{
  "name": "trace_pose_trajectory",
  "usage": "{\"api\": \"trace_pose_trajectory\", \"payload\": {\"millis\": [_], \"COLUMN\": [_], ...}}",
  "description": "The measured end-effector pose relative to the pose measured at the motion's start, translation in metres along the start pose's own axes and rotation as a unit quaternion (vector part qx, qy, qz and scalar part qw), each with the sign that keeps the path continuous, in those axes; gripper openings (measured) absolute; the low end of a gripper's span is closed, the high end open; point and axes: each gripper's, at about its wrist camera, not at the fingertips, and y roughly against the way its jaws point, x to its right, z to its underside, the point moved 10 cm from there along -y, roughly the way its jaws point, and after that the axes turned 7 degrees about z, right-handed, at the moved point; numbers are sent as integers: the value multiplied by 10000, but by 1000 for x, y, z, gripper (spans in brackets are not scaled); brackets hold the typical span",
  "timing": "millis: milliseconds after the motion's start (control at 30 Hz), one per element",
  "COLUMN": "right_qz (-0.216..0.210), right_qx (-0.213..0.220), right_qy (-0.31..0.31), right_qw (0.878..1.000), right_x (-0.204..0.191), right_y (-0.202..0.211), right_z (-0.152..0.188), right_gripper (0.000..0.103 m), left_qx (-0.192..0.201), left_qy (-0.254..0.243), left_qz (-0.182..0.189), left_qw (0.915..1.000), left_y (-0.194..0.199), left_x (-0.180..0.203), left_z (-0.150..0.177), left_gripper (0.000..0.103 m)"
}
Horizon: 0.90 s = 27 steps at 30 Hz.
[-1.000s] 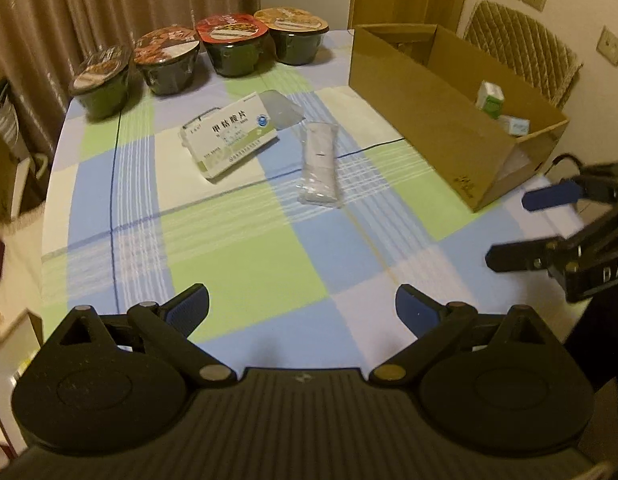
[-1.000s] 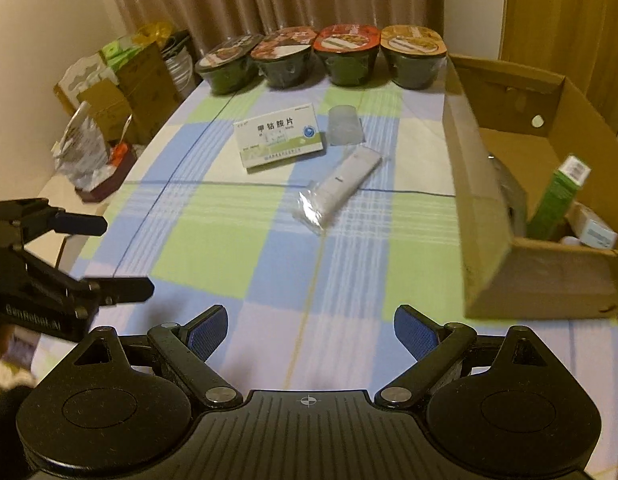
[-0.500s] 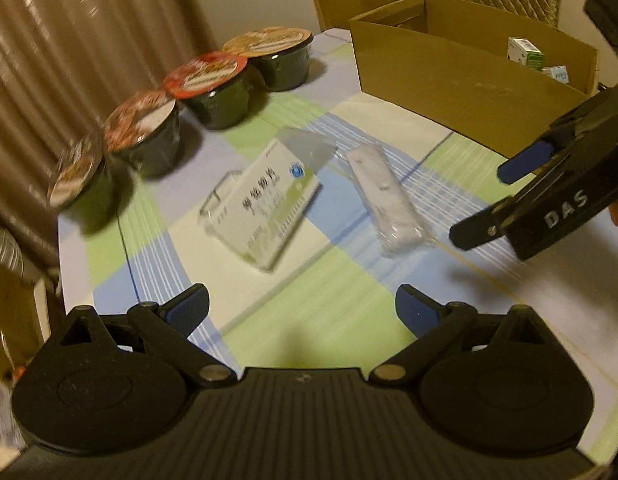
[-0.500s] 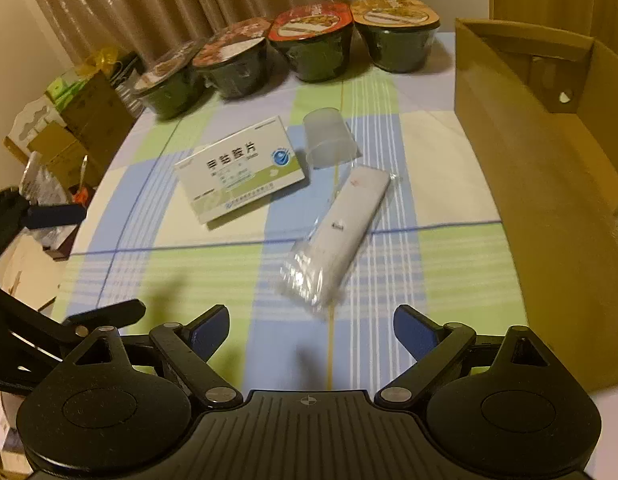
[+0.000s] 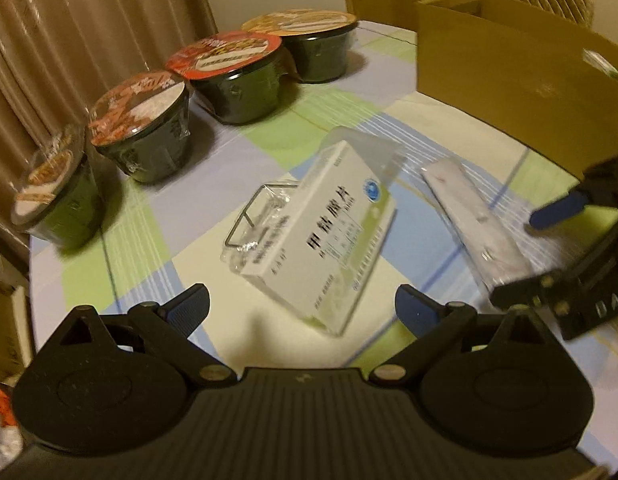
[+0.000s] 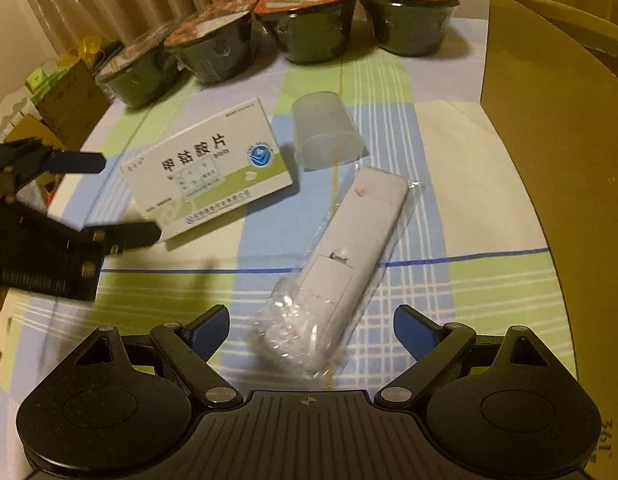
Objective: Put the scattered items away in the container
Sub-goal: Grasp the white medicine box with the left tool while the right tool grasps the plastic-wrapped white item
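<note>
A white and green medicine box point(image 5: 329, 236) point(image 6: 207, 170) lies flat on the checked tablecloth, just ahead of my open left gripper point(image 5: 303, 308). A white stick in a clear plastic bag point(image 6: 341, 272) point(image 5: 475, 228) lies between the blue pads of my open right gripper point(image 6: 311, 328), its near end reaching in between them. A clear plastic cup point(image 6: 327, 136) point(image 5: 365, 152) lies on its side behind both items. The brown cardboard box point(image 6: 565, 152) point(image 5: 509, 76) stands at the right. Neither gripper holds anything.
Several sealed dark bowls with printed lids point(image 5: 229, 72) point(image 6: 309, 24) line the far side of the table. Curtains hang behind them. Boxes and bags point(image 6: 53, 92) sit on the floor beyond the left table edge. The left gripper point(image 6: 69, 216) shows in the right wrist view.
Both grippers have moved forward and down over the table: the left toward the medicine box, the right toward the bagged stick. Both stayed open. No item has moved.
</note>
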Motion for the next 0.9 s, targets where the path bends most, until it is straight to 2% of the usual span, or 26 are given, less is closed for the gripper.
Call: {"api": "trace_pose_trajectory", "payload": {"millis": [100,167,200,233,267,400,467,500,533,667,700,733,767,900], "right_qz": [43,57,62,66,71,81,162,221,267,509,571,646,675,573], "right_qx": [13,24,40,61,86,176,231,265,271,252,246,249,252,23], "right_qy": [57,78,69,57,40,-8,5,53,82,187,241,316,374,410], "right_qw": [10000,10000,9999,9999,9999,9998,9996,9994,9992,9982,9978,9971,9967,9975], "right_x": [4,7,8,9,9,7,5,5,4,7,9,10,12,18], "right_y": [-6,-8,-9,-9,-8,-9,-11,-11,-12,-14,-14,-13,-12,-5], "right_z": [0,0,0,-1,-1,-5,-8,-10,-12,-16,-16,-16,-15,-5], "right_gripper": [95,95,95,95,95,95,90,81,77,66,61,48,44,42], "left_qx": [31,17,-30,-80,-125,-140,-118,-138,-165,-222,-229,-231,-233,-261], "left_qy": [254,359,364,319,234,42,74,118,151,49,56,76,96,142], "left_qz": [191,334,381,385,344,185,167,195,215,185,178,163,152,115], "left_qw": [9995,9988,9986,9987,9991,9997,9998,9996,9995,9996,9996,9996,9996,9995], "left_y": [-15,-23,-26,-27,-27,-14,-9,-7,-7,-9,-9,-10,-11,-12], "left_x": [-10,-12,-11,-9,-7,7,13,17,20,36,39,40,42,46], "left_z": [-4,-6,-6,-5,-3,2,3,4,6,14,15,16,17,17], "left_gripper": [89,78,67,60,60,44,36,29,26,24,24,24,24,24]}}
